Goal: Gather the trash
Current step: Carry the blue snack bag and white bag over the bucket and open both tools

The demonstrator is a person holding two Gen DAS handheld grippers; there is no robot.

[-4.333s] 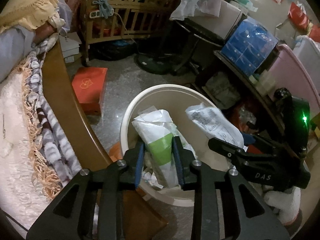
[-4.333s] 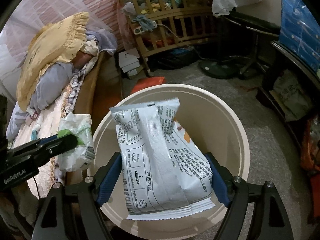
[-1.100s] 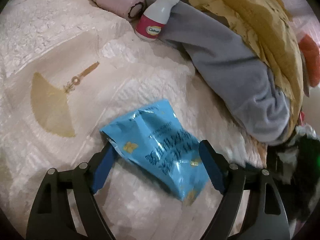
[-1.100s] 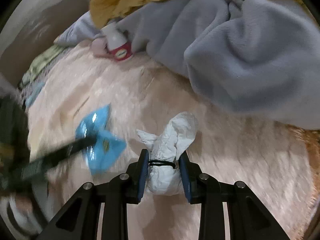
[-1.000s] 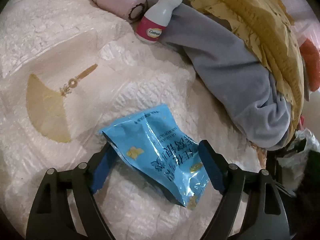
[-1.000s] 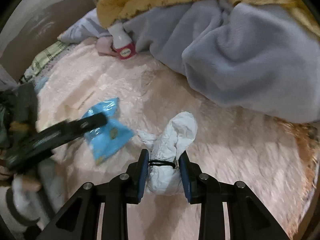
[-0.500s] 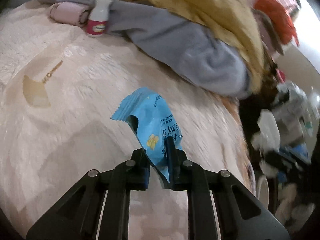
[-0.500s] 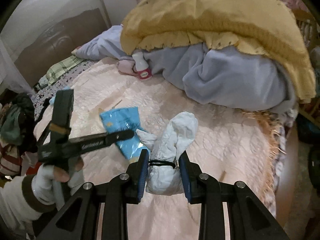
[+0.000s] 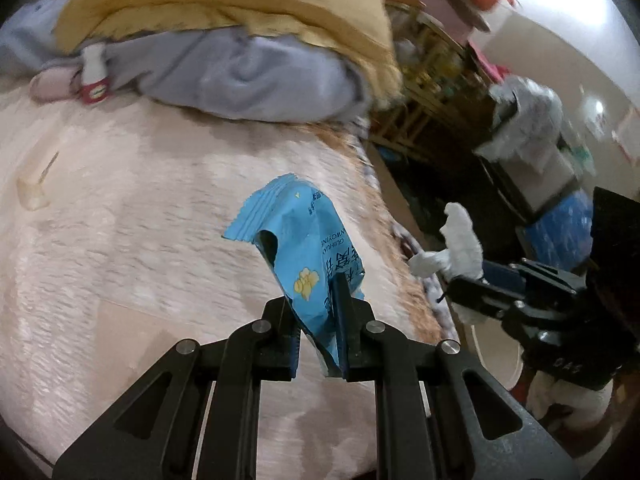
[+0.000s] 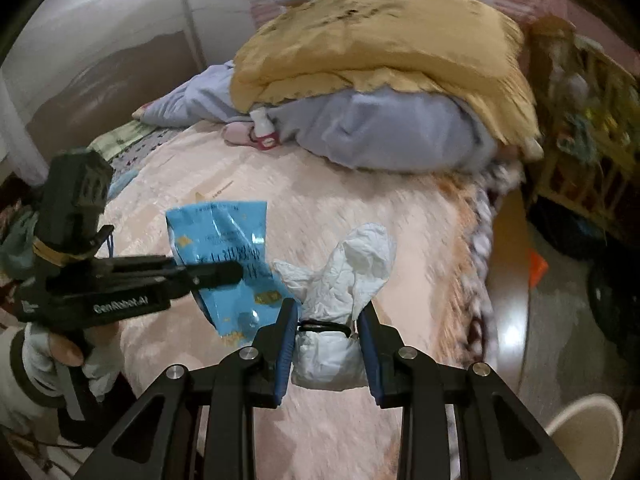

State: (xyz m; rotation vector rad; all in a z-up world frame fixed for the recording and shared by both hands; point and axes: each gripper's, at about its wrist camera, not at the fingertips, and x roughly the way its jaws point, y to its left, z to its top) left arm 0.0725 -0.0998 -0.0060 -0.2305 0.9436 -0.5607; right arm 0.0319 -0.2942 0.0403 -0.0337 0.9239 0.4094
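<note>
My left claw (image 9: 318,330), wide open a second ago, now clenches the blue wrapper (image 9: 308,248) off the bed (image 9: 120,240); my right claw (image 10: 328,346) still grips the white bundle (image 10: 344,280).

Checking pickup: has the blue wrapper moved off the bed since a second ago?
Yes. The blue wrapper is pinched in the left gripper, lifted off the pink bedspread and carried toward the bed's edge.

A bottle (image 10: 264,132) lies on the bed (image 10: 360,220) before piled blankets (image 10: 380,80).
</note>
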